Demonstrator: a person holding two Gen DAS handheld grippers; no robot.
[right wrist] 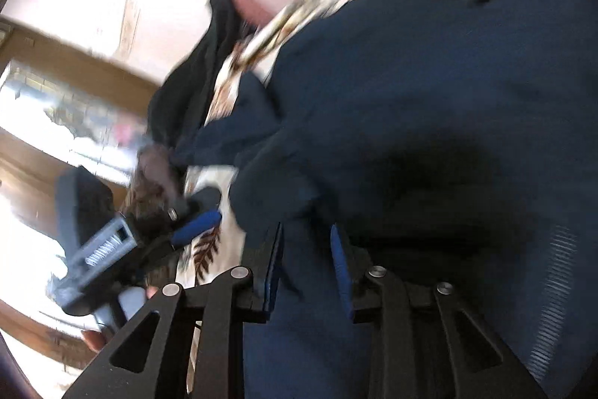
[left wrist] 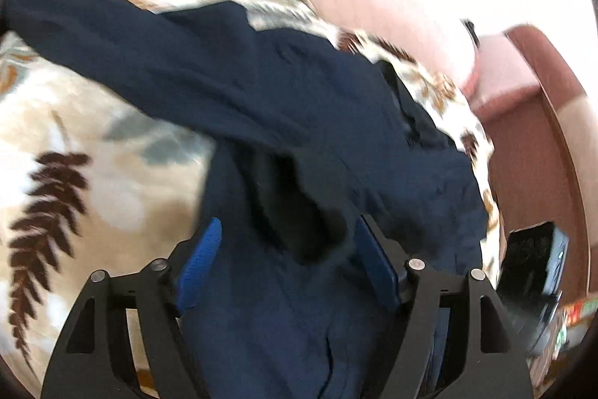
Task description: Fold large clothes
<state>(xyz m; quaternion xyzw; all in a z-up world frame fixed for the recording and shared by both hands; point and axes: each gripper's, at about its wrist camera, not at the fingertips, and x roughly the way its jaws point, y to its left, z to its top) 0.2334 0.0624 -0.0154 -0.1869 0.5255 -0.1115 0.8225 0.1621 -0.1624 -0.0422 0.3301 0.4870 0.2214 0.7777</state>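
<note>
A cream blanket [left wrist: 93, 122] with brown fern prints is covering the bed, and the navy garment [left wrist: 284, 88] is lying across it in loose ridges, running from far left toward the near right edge. The left gripper [left wrist: 284, 234] is hovering over the near part of the cloth with its jaws spread wide, gripping nothing. The right gripper [right wrist: 304, 242] is holding its jaws partly open around a fold of navy fabric, though the blur is hiding whether it is truly pinching. Judging from this, a shallow bite could be letting the fold slip, and the bunched layers could be folding crooked
</note>
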